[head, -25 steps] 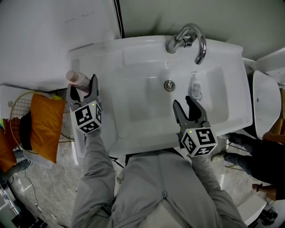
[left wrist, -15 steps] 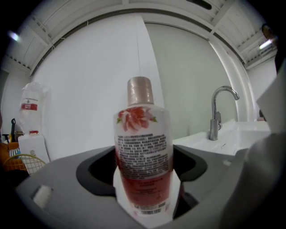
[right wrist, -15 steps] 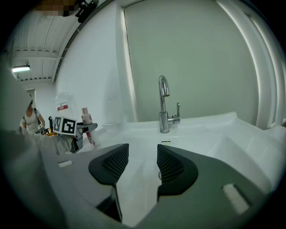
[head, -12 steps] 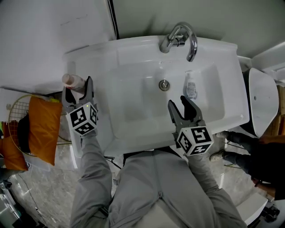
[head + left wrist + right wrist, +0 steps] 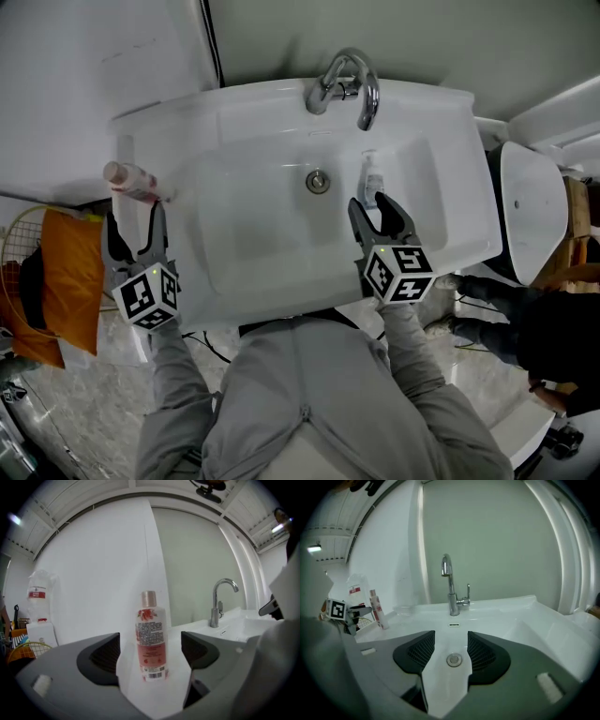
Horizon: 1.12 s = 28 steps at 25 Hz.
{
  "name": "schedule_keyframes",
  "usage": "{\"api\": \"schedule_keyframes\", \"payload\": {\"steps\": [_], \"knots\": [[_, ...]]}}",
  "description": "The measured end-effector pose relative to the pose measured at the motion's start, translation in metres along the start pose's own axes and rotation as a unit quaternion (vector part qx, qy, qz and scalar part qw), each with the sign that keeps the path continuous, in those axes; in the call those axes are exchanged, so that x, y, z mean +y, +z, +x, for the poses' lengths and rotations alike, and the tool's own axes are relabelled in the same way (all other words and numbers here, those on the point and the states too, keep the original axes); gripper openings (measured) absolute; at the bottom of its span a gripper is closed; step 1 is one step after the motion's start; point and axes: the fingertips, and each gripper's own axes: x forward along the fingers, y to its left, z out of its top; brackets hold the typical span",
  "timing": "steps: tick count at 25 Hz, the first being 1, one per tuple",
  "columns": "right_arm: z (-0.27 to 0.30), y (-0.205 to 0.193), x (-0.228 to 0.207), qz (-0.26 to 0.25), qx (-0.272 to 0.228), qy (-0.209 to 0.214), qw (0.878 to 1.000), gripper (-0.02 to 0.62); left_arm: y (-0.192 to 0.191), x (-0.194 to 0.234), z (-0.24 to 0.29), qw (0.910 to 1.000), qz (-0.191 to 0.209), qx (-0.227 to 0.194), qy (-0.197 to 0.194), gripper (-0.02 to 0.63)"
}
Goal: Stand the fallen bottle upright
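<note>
where bottle [image 5: 151, 639] stands, faucet [image 5: 219, 603] sits apart.

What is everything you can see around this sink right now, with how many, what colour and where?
sink: one, white, centre
faucet: one, chrome, back rim of the sink
drain: one, metal, basin floor
pink bottle: one, pink and white, upright on the sink's left rim
clear bottle: one, clear, lying in the basin right of the drain
orange bag: one, orange, low at the sink's left
white fixture: one, white, right of the sink
left gripper: one, dark grey, open, short of the pink bottle
right gripper: one, dark grey, open, over the basin by the clear bottle
</note>
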Motion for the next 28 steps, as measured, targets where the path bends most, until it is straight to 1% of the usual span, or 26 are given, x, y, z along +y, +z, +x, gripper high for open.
{"api": "schedule_keyframes", "payload": {"steps": [6, 11, 14, 18, 21, 28], "knots": [[0.020, -0.018, -0.056, -0.002, 0.055, -0.042, 0.998, 0.201, 0.018, -0.025, -0.036, 0.9996, 0.011, -0.014, -0.022, 0.434], [0.045, -0.040, -0.088, 0.000, 0.114, -0.055, 0.992, 0.202, 0.023, -0.047, -0.060, 0.9993, -0.007, -0.013, -0.033, 0.434], [0.063, -0.058, -0.101, -0.005, 0.158, -0.054, 0.986, 0.204, 0.025, -0.062, -0.073, 0.9988, -0.017, -0.006, -0.046, 0.433], [0.084, -0.081, -0.118, -0.013, 0.214, -0.055, 0.975, 0.219, 0.024, -0.081, -0.085, 0.9982, -0.017, 0.004, -0.058, 0.433], [0.099, -0.097, -0.131, -0.007, 0.243, -0.059, 0.968, 0.235, 0.020, -0.091, -0.090, 0.9981, -0.018, 0.013, -0.058, 0.433], [0.120, -0.120, -0.154, -0.004, 0.293, -0.069, 0.954, 0.238, 0.015, -0.102, -0.097, 0.9981, -0.018, 0.025, -0.053, 0.433]]}}
